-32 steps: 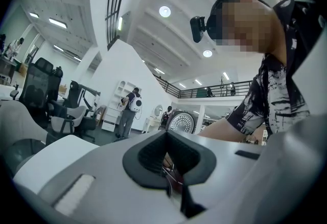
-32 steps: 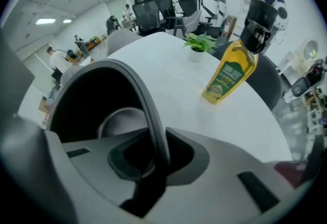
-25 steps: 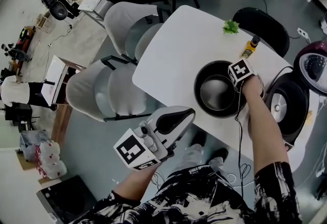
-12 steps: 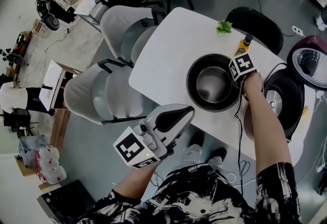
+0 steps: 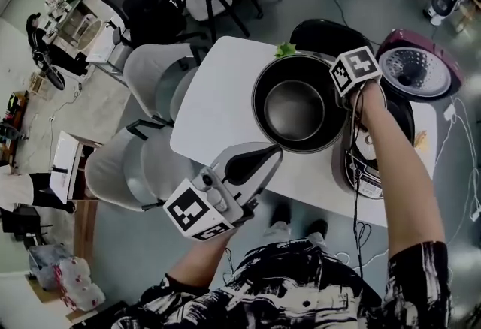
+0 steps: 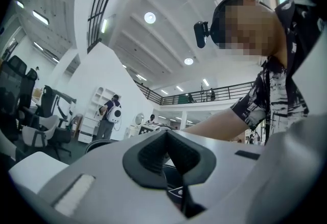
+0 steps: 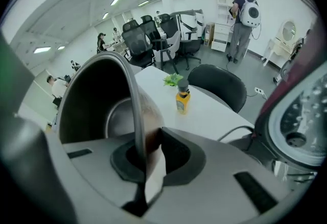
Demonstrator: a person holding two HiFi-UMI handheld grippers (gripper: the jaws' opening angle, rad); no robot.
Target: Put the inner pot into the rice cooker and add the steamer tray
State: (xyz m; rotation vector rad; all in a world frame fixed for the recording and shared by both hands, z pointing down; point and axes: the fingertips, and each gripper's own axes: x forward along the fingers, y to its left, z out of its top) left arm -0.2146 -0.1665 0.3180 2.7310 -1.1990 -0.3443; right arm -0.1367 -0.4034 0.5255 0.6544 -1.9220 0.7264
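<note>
table (image 5: 214,113) part-hidden by inner pot (image 5: 294,106); right hand-held gripper (image 7: 144,164) clamps rim, left hand-held gripper (image 5: 272,157) closed.

My right gripper (image 5: 347,93) holds the inner pot (image 5: 294,104) by its rim, on the pot's 3 o'clock side. The pot is mouth-up above the white table (image 5: 214,113). The rice cooker (image 5: 376,158) stands open at 4 o'clock from the pot, its lid (image 5: 418,70) raised at 2 o'clock. My left gripper (image 5: 269,158) hangs at 6 o'clock by the table's near edge, carrying nothing. Grey chairs (image 5: 120,170) sit at 9 o'clock.
</note>
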